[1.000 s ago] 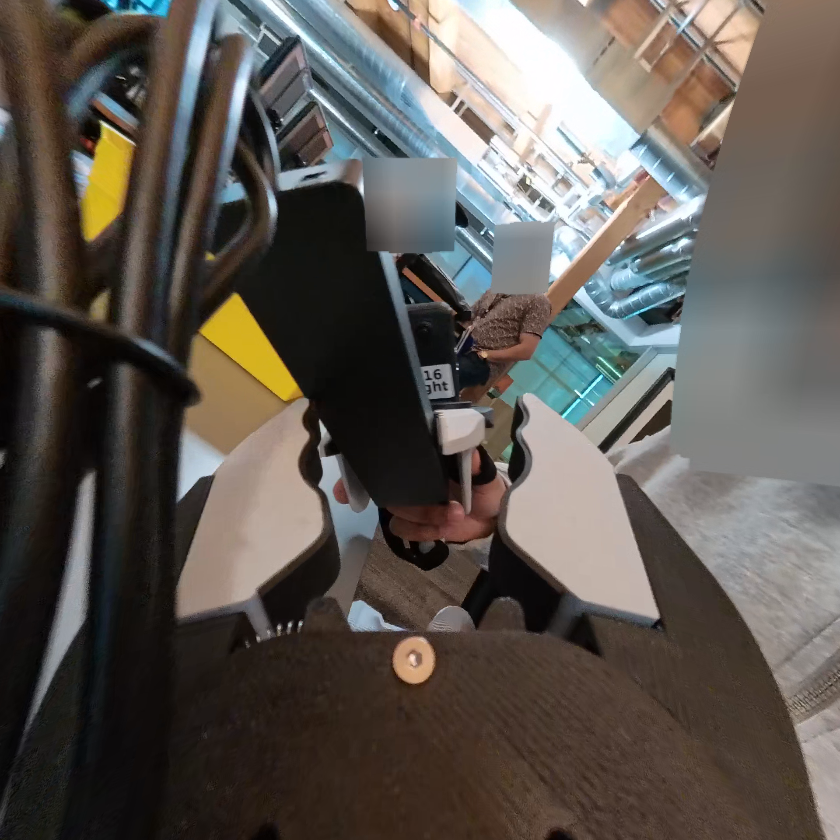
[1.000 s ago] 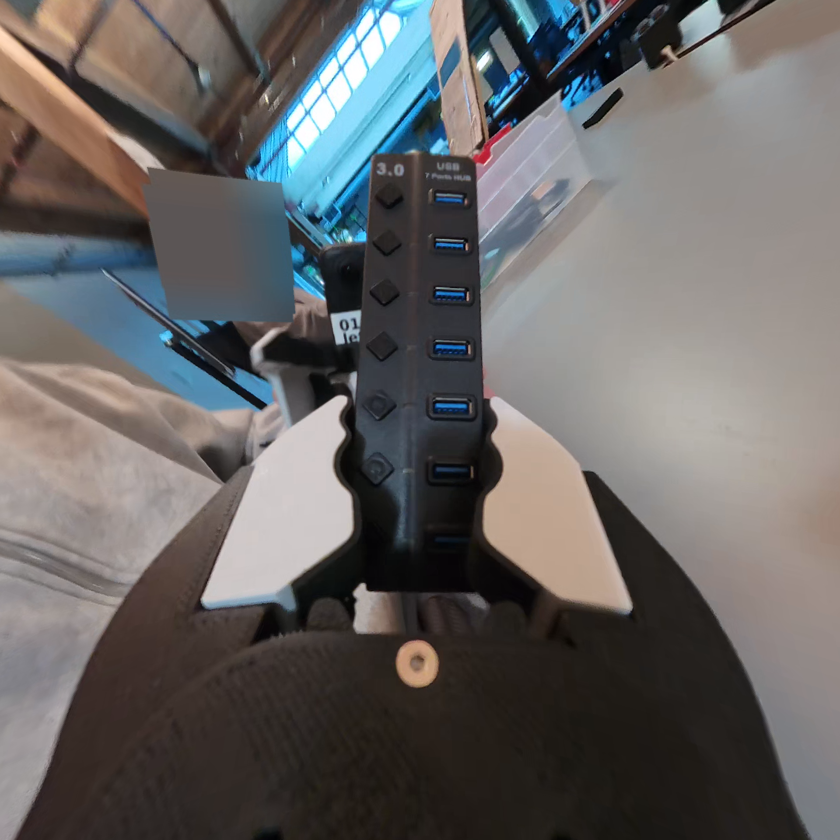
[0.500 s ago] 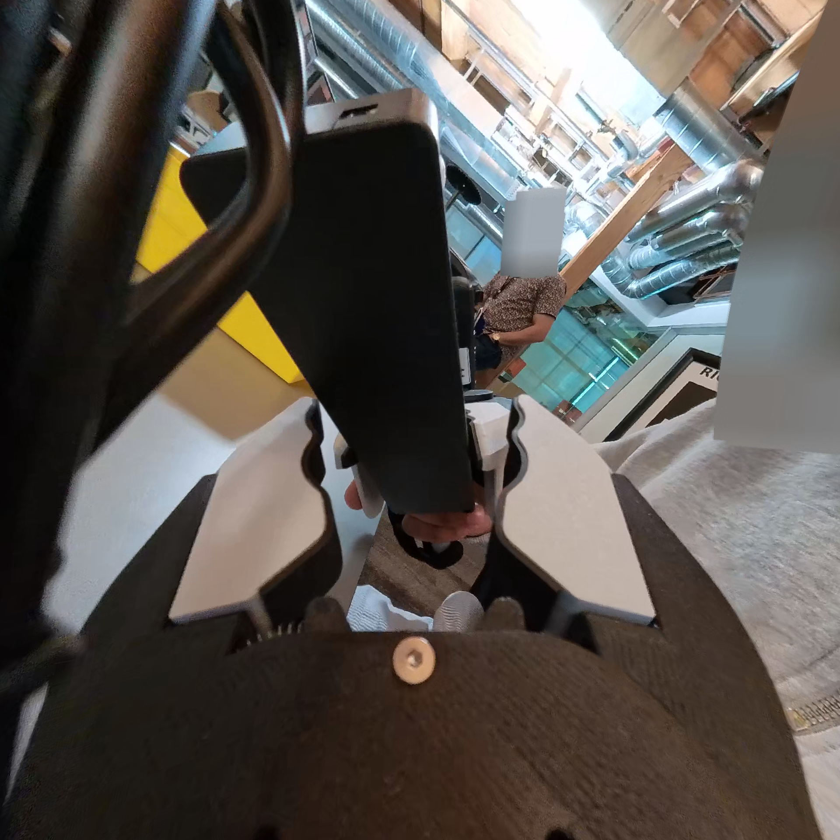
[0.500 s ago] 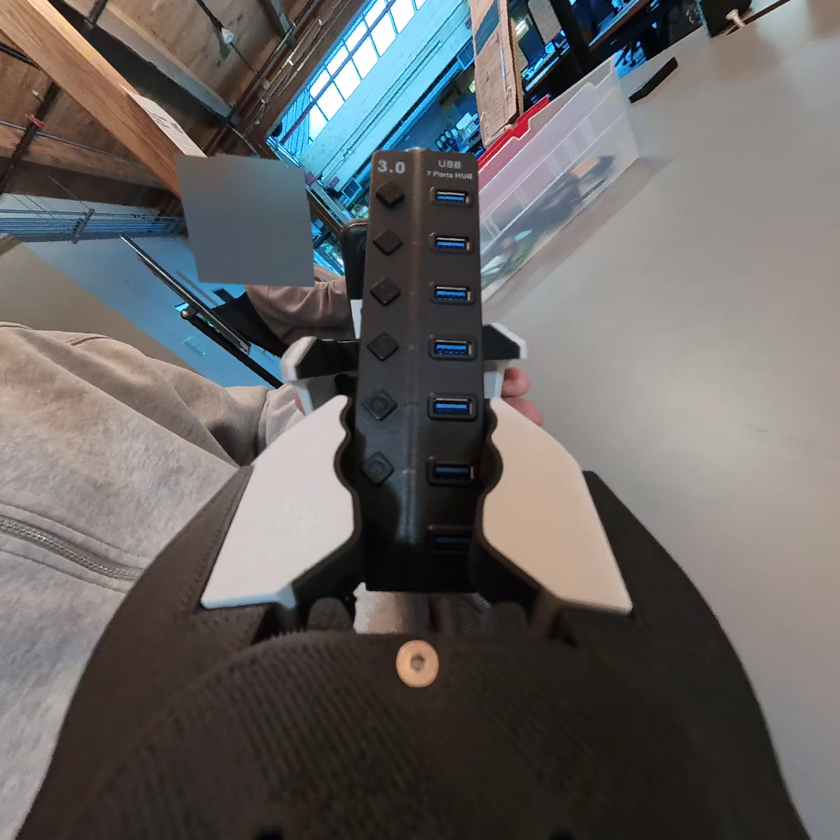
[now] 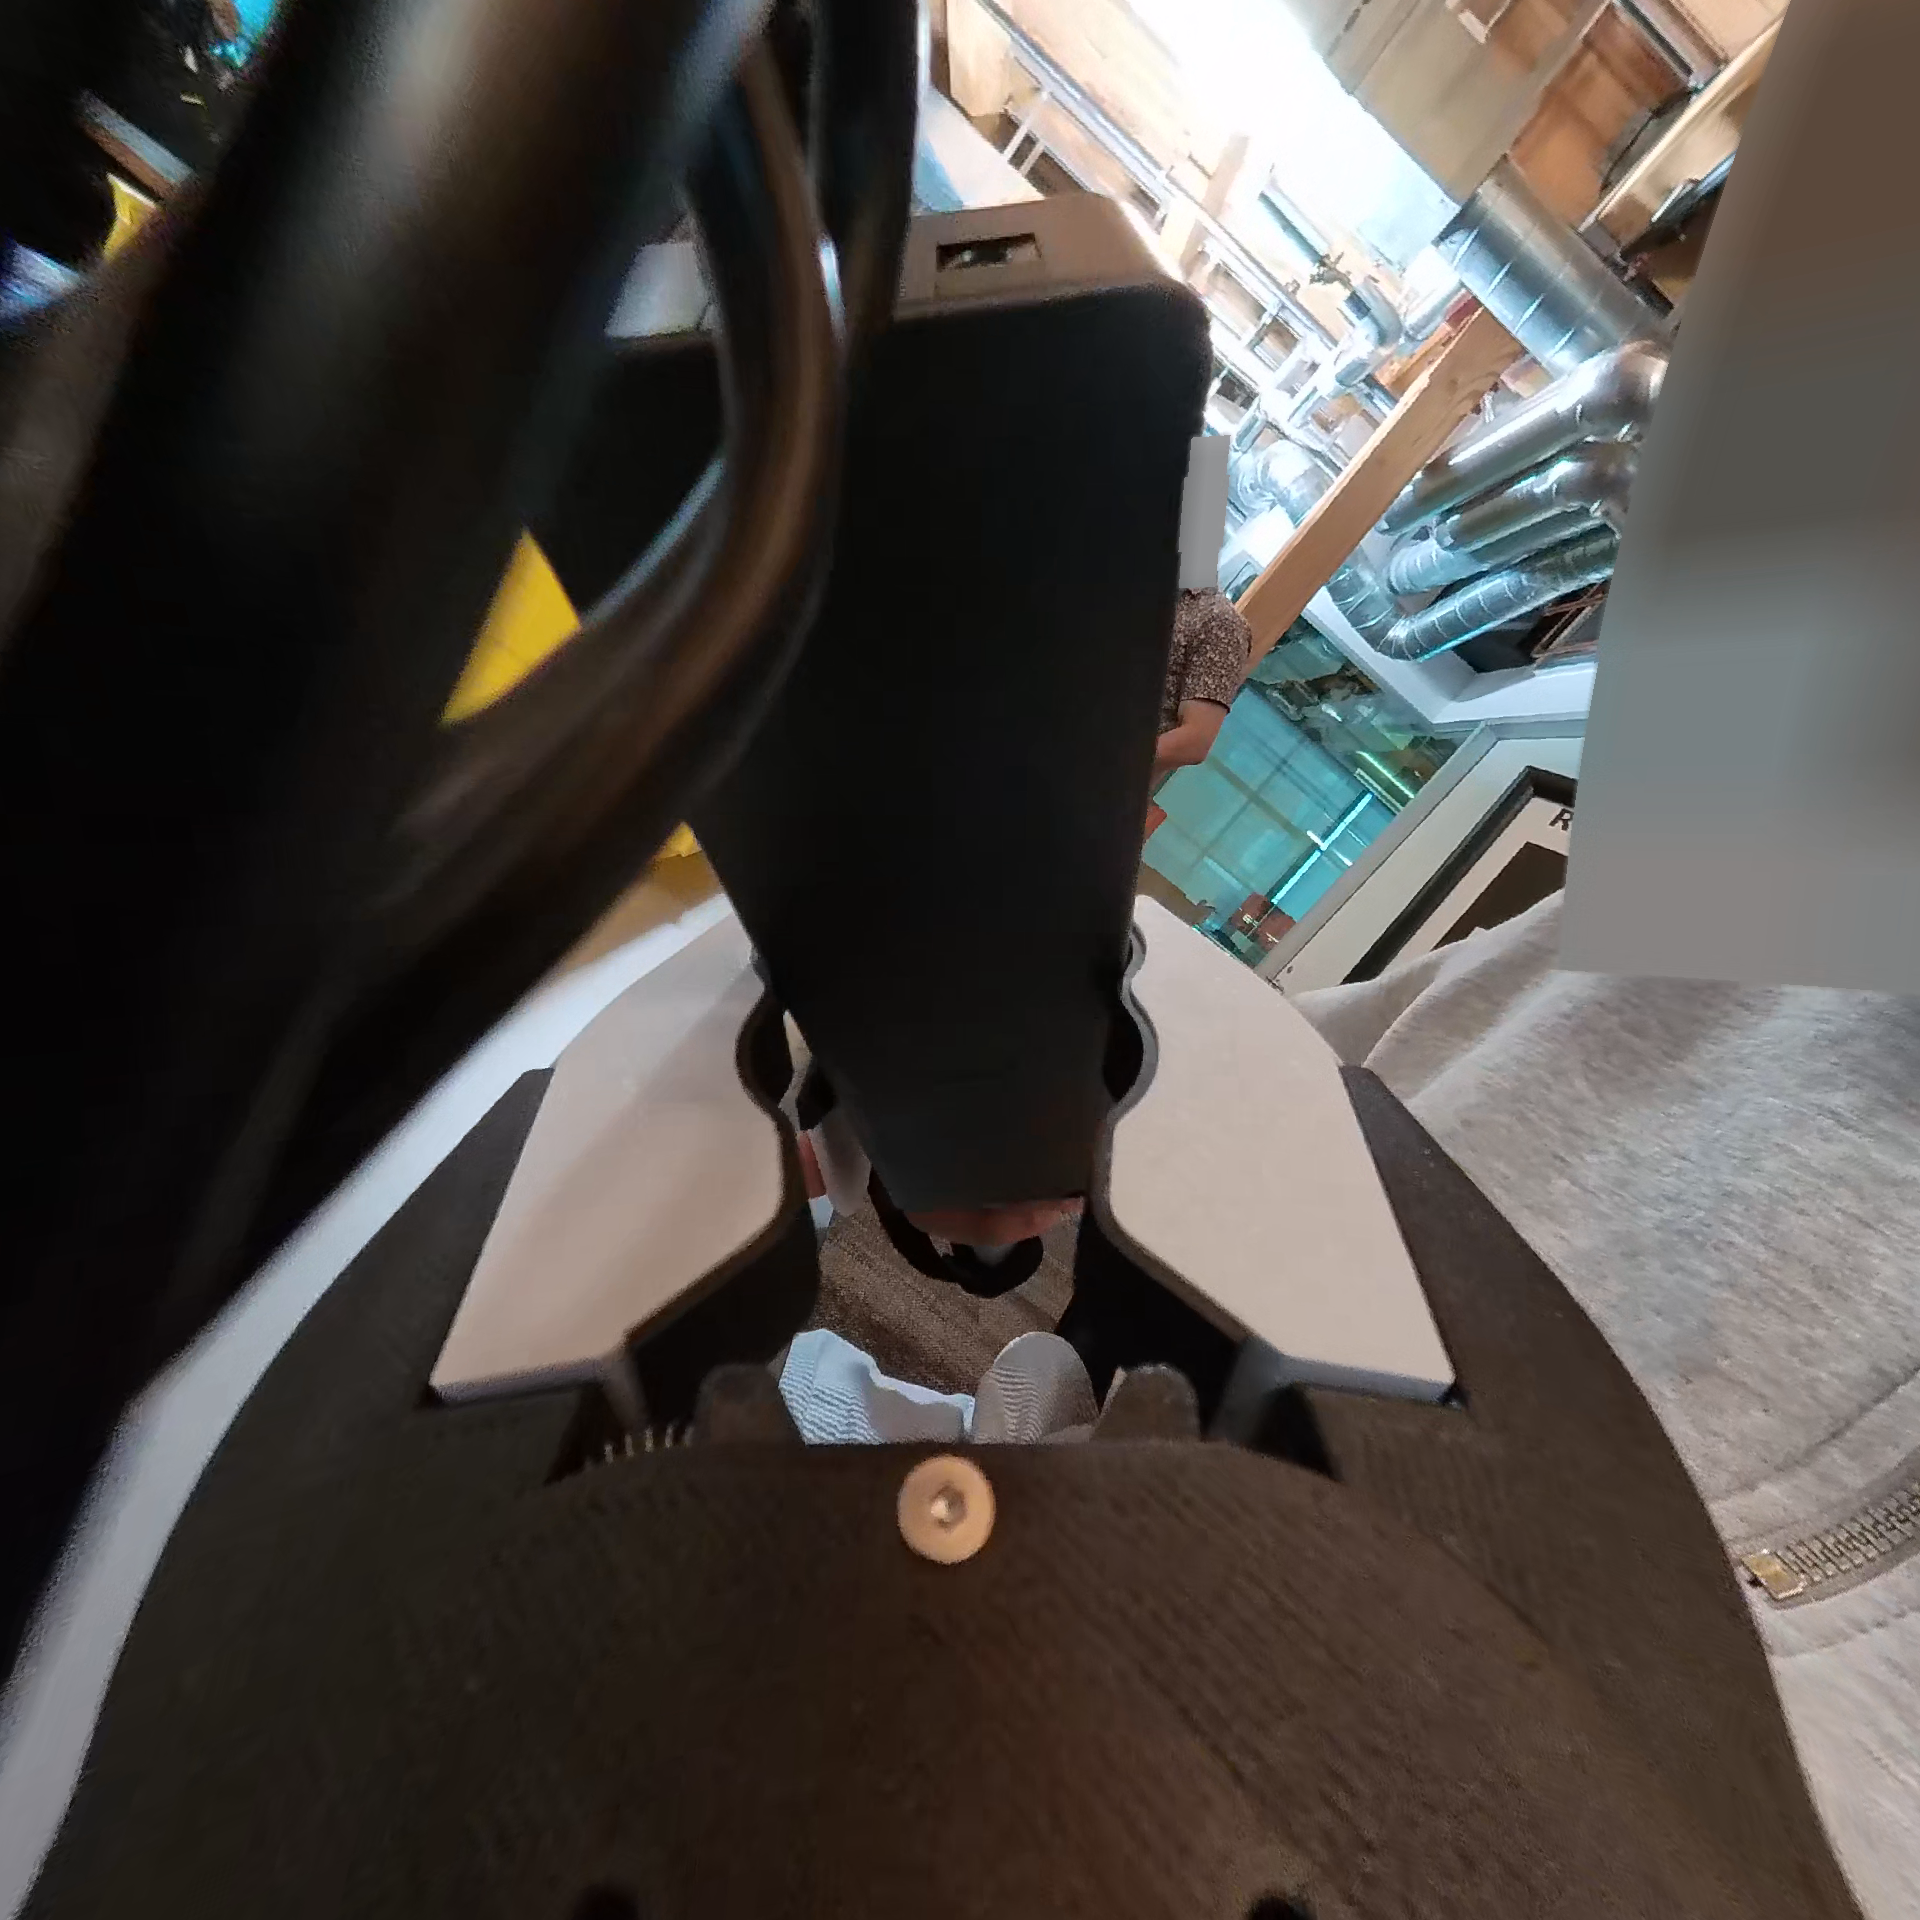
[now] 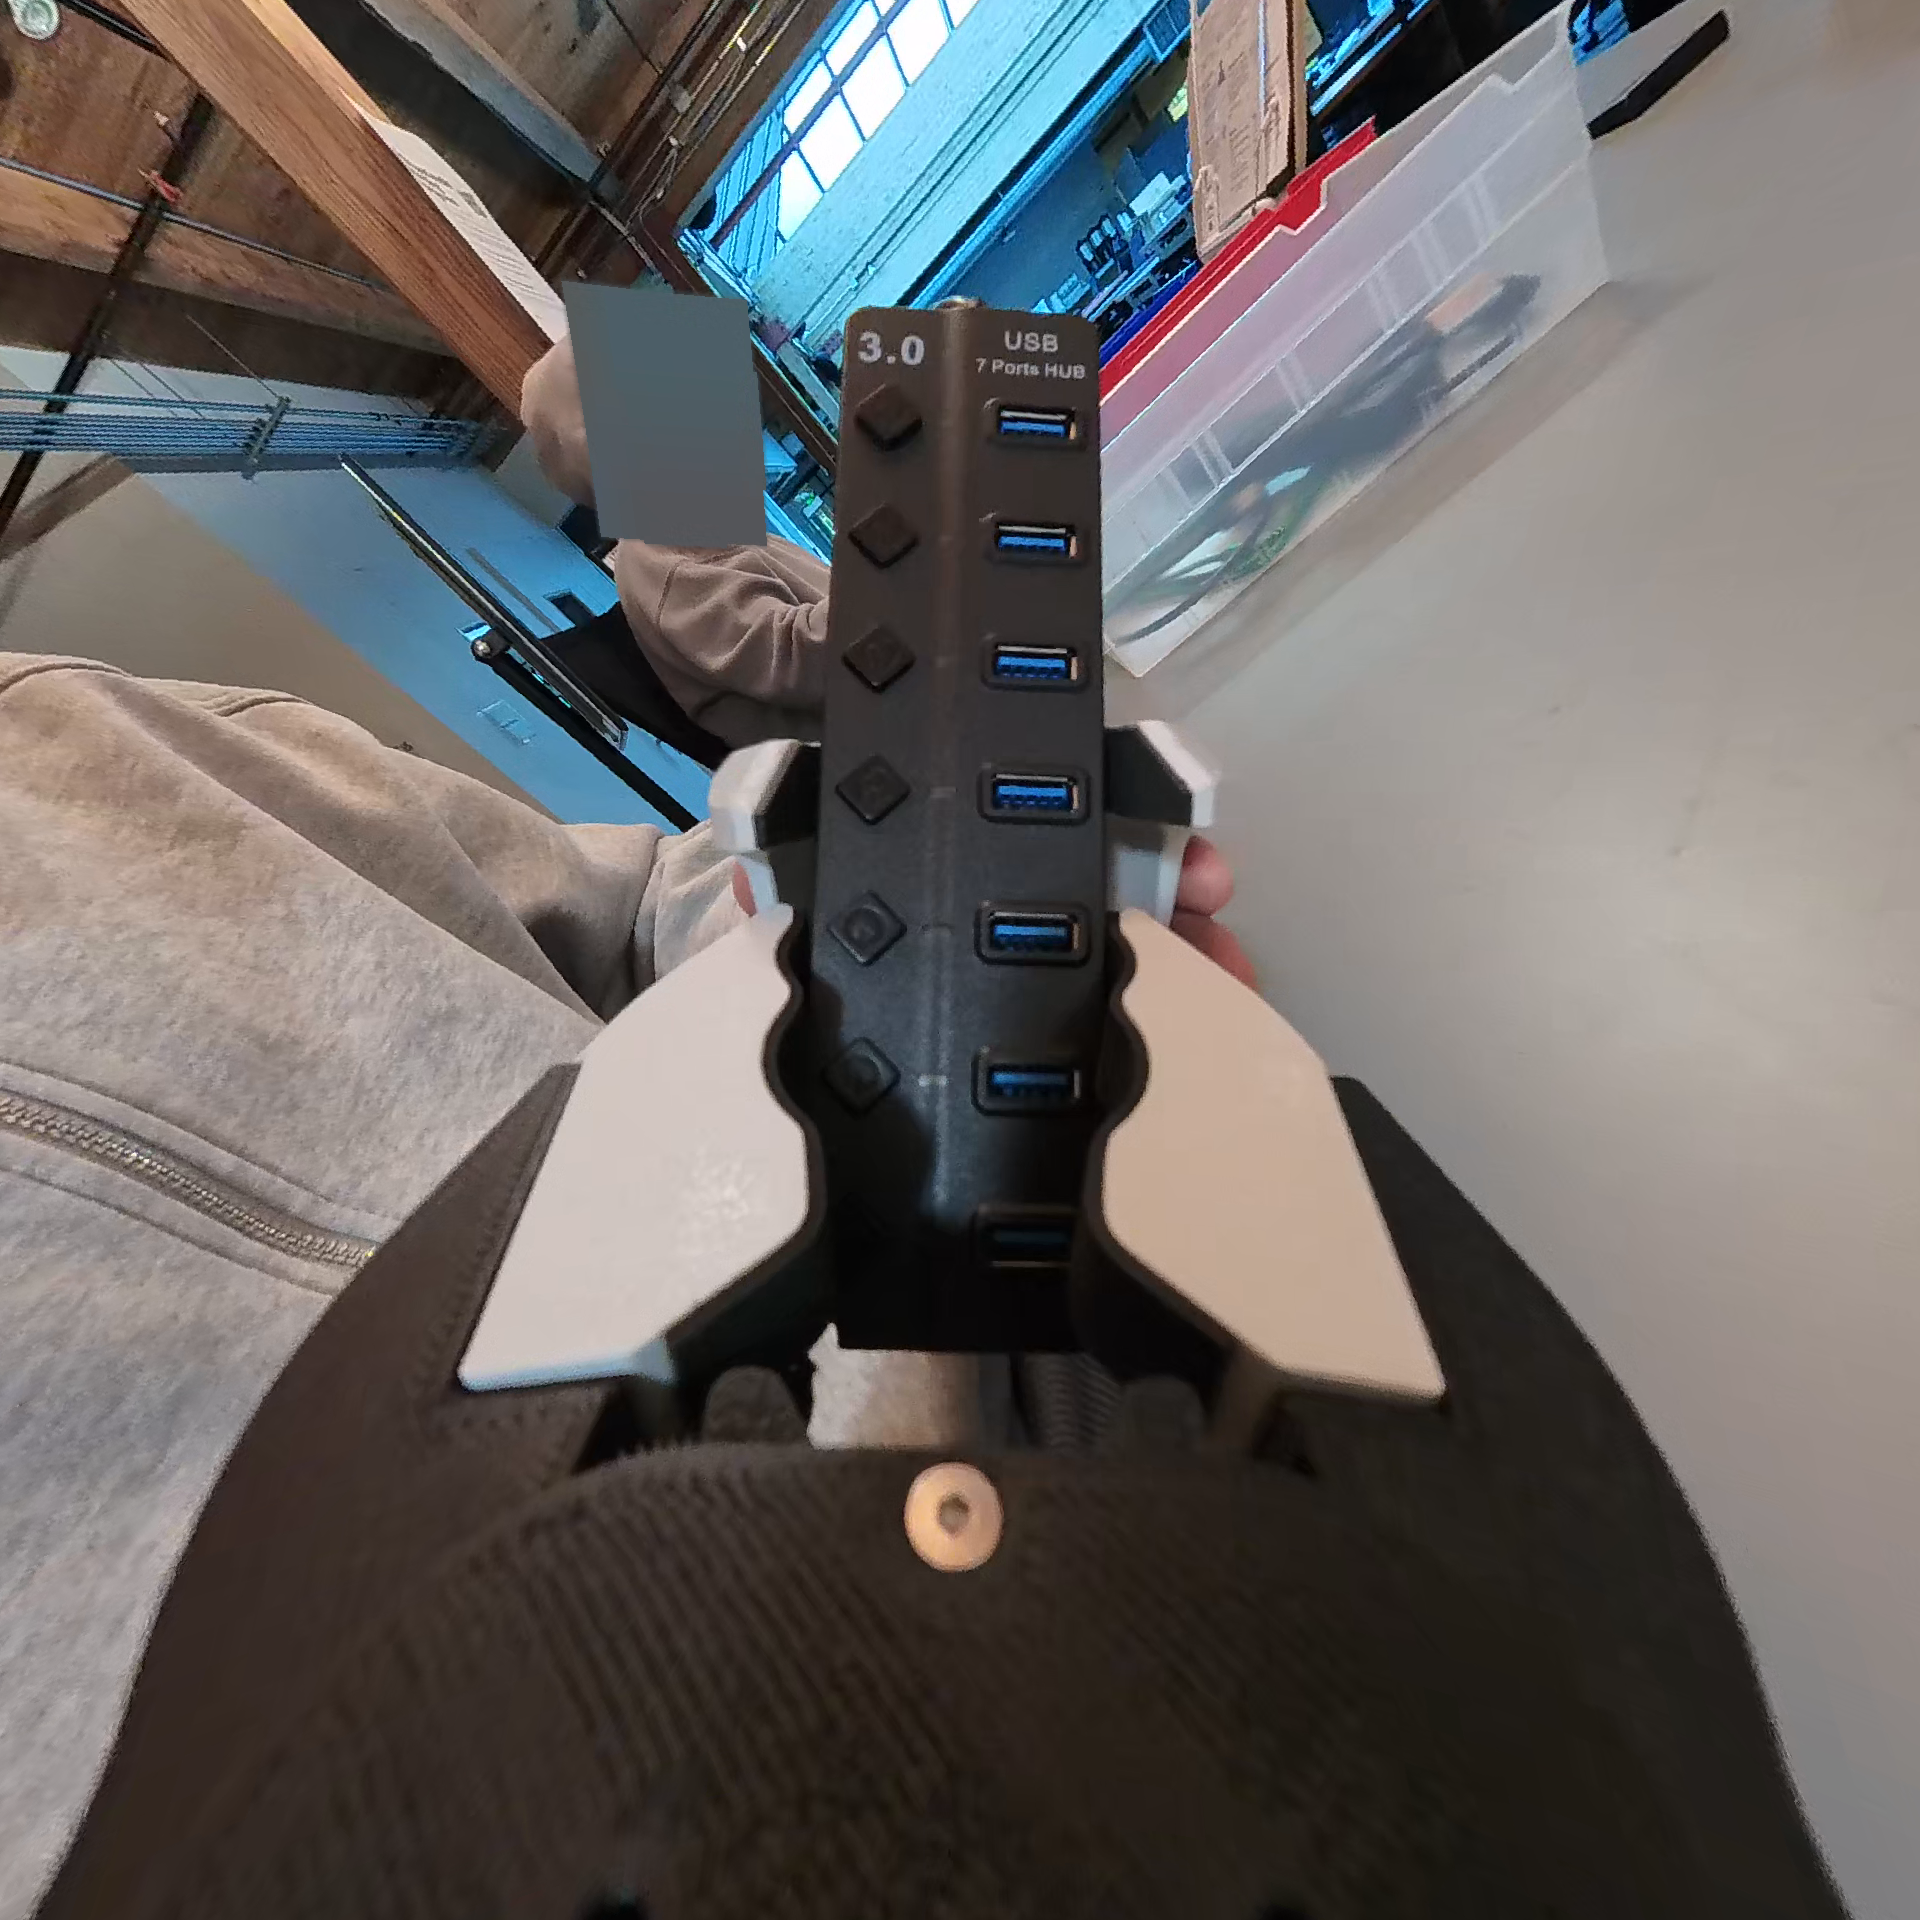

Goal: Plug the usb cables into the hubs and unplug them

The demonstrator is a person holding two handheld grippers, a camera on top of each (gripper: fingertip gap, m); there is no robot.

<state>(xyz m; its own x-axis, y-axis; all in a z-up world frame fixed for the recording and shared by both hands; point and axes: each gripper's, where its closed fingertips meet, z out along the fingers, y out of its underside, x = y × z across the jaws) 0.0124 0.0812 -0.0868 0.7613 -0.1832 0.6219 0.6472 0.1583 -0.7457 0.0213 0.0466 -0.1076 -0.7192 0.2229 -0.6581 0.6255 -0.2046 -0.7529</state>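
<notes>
Black USB hub (image 6: 956,831): clamped in right claw (image 6: 951,1039). Left claw (image 5: 940,1070) parted around its back. Advice: close squarely before transfer.

- USB hub (image 6: 961,831): black bar, upright along the view, with a column of seven blue ports, all unoccupied, beside a column of diamond-shaped buttons; its lower end is clamped between white fingers.
- USB cables (image 5: 436,582): black, blurred, looped beside the hub's plain back.
</notes>
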